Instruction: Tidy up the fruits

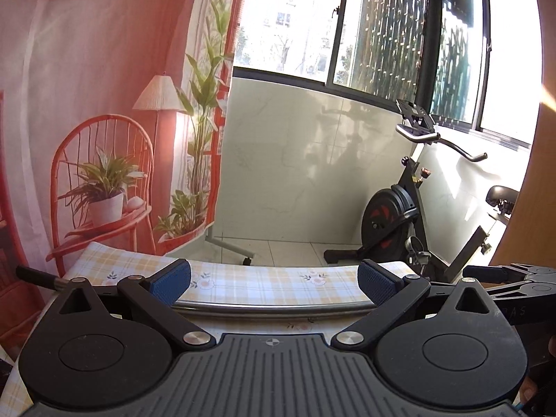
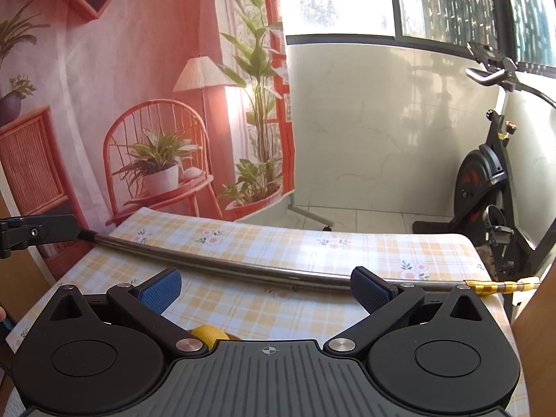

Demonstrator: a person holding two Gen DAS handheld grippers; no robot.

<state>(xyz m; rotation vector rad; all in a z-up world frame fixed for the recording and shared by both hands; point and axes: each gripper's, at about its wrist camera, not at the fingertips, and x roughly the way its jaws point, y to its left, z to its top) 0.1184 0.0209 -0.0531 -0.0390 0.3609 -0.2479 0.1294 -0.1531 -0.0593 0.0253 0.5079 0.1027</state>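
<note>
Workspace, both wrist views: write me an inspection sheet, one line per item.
Surface: table under a yellow plaid floral cloth.
Job's things: one yellow fruit, mostly hidden behind the right gripper's body; no other fruit or container seen.
Clutter: long metal rod lying across the table, gold tape on one end.
Grippers: left gripper open, nothing between its pads; right gripper open, nothing between its pads.
Cables: nothing seen.
Surroundings: printed backdrop of a room behind the table, exercise bike on a tiled floor, bright windows.
</note>
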